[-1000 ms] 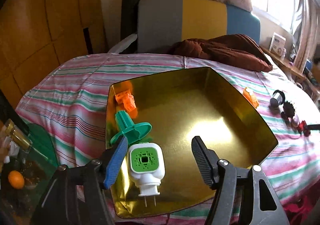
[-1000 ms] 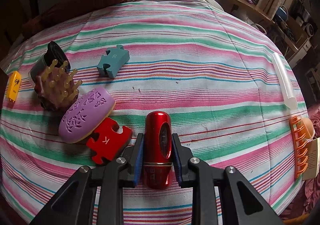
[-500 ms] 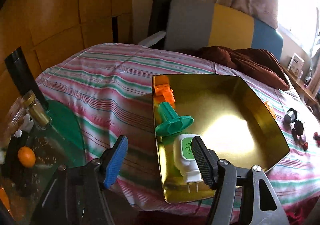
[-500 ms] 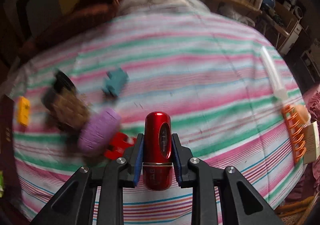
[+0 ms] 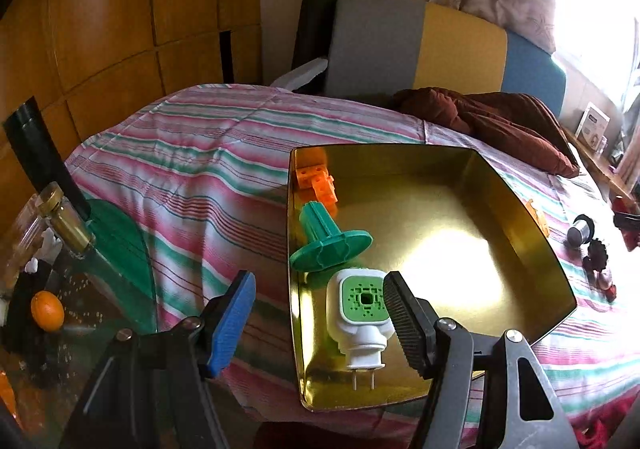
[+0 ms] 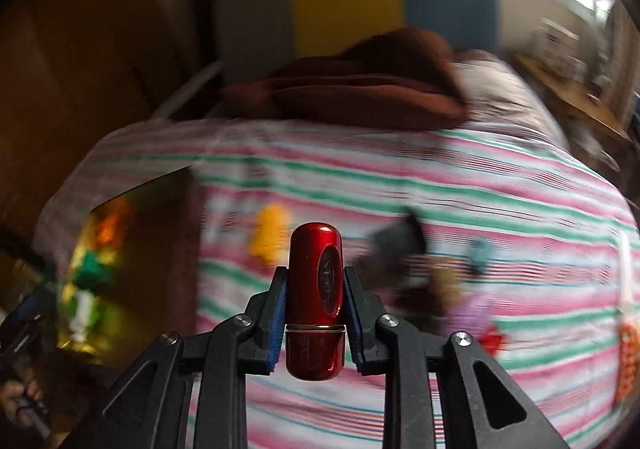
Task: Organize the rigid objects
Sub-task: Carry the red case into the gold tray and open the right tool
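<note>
My right gripper [image 6: 314, 313] is shut on a glossy red capsule-shaped case [image 6: 315, 289] and holds it in the air above the striped bedspread; that view is motion-blurred. A gold tray [image 5: 520, 233] lies on the bed and holds a white-and-green plug-in device [image 5: 362, 313], a teal flanged spool [image 5: 326, 237] and an orange block [image 5: 318, 181]. The tray shows blurred at the left of the right wrist view [image 6: 132, 209]. My left gripper [image 5: 316, 313] is open and empty, in front of the tray's near-left corner.
Loose items lie on the bed right of the tray: a yellow piece [image 5: 538, 213], a silver-capped cylinder [image 5: 580, 231], a dark spiky brush [image 5: 596, 255]. A glass side table [image 5: 48, 309] with an orange stands at left. A brown blanket [image 5: 500, 125] lies near the headboard.
My right gripper has lifted the red case off the bed and swung left toward the tray. My left gripper has pulled back and left, away from the plug-in device, staying open.
</note>
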